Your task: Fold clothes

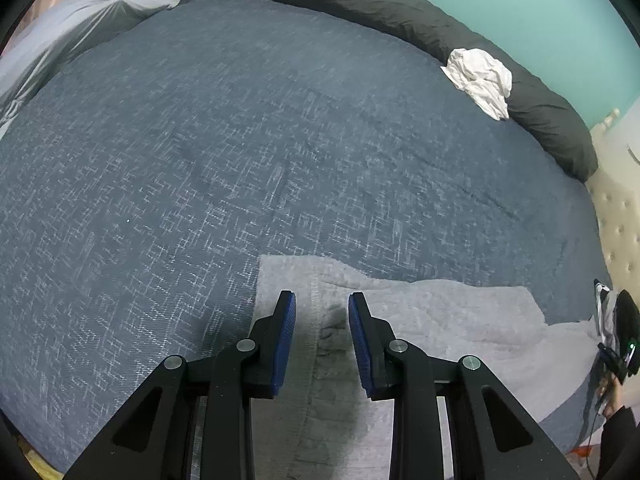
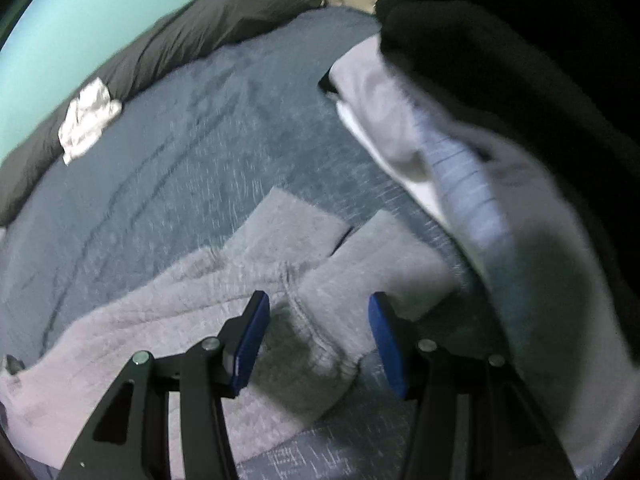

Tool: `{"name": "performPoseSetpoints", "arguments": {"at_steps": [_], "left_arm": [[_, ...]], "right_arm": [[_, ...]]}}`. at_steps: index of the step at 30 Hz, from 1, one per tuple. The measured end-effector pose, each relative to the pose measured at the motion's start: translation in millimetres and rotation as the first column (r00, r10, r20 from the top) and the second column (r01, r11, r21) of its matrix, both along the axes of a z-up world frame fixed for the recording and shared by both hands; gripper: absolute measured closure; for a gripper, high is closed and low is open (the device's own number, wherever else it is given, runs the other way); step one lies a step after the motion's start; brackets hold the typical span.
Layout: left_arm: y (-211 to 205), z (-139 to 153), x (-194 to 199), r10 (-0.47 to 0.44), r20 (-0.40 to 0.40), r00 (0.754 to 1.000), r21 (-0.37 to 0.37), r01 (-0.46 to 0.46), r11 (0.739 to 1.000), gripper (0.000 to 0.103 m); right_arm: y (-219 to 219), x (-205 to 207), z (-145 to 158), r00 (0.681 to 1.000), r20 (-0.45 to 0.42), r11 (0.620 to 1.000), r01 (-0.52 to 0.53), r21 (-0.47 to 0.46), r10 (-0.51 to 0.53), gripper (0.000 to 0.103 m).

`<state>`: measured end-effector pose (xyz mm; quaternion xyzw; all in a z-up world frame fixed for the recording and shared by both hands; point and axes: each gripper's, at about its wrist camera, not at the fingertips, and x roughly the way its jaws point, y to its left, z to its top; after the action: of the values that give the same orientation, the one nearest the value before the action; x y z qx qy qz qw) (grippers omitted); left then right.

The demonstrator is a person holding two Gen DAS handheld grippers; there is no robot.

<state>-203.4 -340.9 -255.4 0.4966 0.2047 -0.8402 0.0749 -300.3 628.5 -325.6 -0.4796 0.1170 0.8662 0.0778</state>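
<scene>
A light grey fleece garment lies spread on the blue bed cover. My left gripper is open just above its left hemmed edge, a stitched seam running between the blue pads. In the right wrist view the same grey garment shows two short flat parts pointing away. My right gripper is open over a rumpled, shadowed fold of it. I cannot tell whether either gripper touches the cloth. The right wrist view is blurred.
A crumpled white cloth lies against a long dark bolster by a teal wall. A pile of black, white and pale blue clothes hangs close on the right. A grey duvet lies far left.
</scene>
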Motion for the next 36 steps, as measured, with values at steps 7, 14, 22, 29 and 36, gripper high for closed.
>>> {"name": "performPoseSetpoints", "arguments": {"at_steps": [7, 14, 22, 29, 36], "left_arm": [[-4.5, -3.9, -0.2, 0.011, 0.014, 1.0, -0.008, -0.011, 1.0, 0.073], [-1.6, -3.5, -1.2, 0.004, 0.008, 1.0, -0.003, -0.004, 1.0, 0.073], [2.1, 2.2, 0.7, 0.001, -0.006, 1.0, 0.002, -0.001, 1.0, 0.073], [-2.1, 3.5, 0.5, 0.011, 0.002, 1.0, -0.011, -0.011, 1.0, 0.073], [-0.2, 4.2, -2.6, 0.006, 0.0, 1.0, -0.013, -0.006, 1.0, 0.073]], "right_arm": [[-18.0, -7.9, -22.5, 0.997, 0.042, 0.994, -0.064, 0.086, 0.06, 0.084], [-34.3, 8.8, 14.3, 0.989, -0.096, 0.982, -0.098, 0.162, 0.115, 0.091], [-51.6, -12.2, 40.0, 0.968, -0.175, 0.975, -0.153, 0.163, 0.181, 0.091], [-46.4, -47.5, 1.3, 0.987, -0.067, 0.979, -0.132, 0.154, 0.144, 0.091], [-34.6, -57.3, -11.5, 0.991, -0.002, 0.987, -0.131, 0.097, 0.132, 0.084]]}}
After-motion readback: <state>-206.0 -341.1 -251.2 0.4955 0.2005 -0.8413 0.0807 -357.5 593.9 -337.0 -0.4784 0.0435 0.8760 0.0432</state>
